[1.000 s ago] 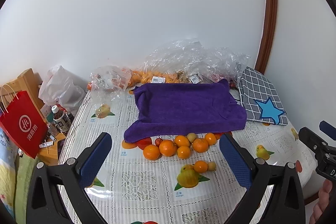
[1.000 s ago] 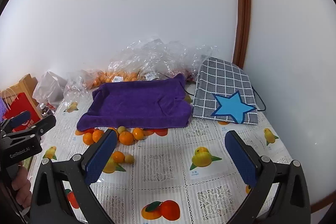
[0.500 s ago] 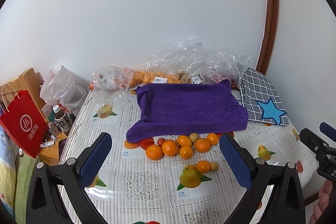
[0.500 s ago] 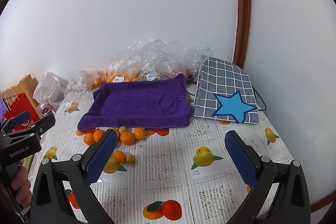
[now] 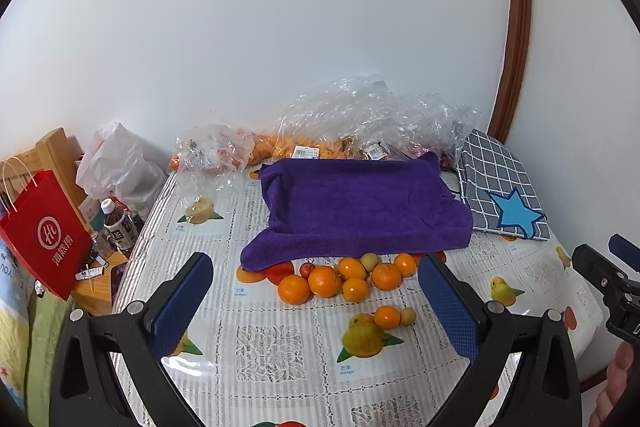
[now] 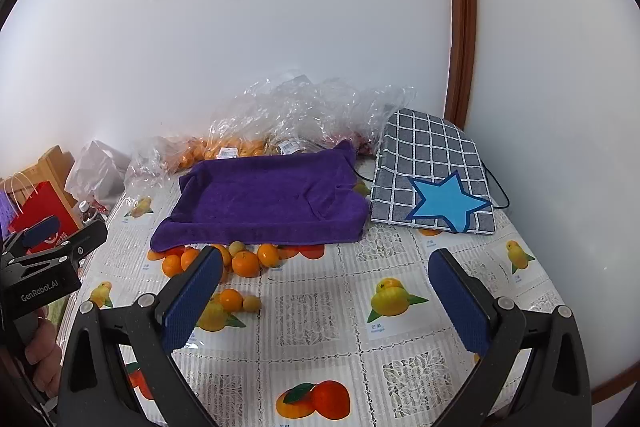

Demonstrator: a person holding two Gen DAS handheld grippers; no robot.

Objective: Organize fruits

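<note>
Both tongs (image 5: 316,295) (image 6: 324,291) gape above round glossy oranges (image 5: 340,281).

Both wrist cameras looking down from above the table's (image 5: 280,347) near edge toward 12 o'clock, well back, sharing the towel (image 5: 356,207) (image 6: 264,199), oranges (image 5: 324,281) (image 6: 245,263), wall.

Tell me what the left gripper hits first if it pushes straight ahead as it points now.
Likely the cluster of oranges in front of the purple towel. The left gripper is open and aimed at them from above the table; depth is uncertain, so it might meet the towel's front edge instead.
</note>
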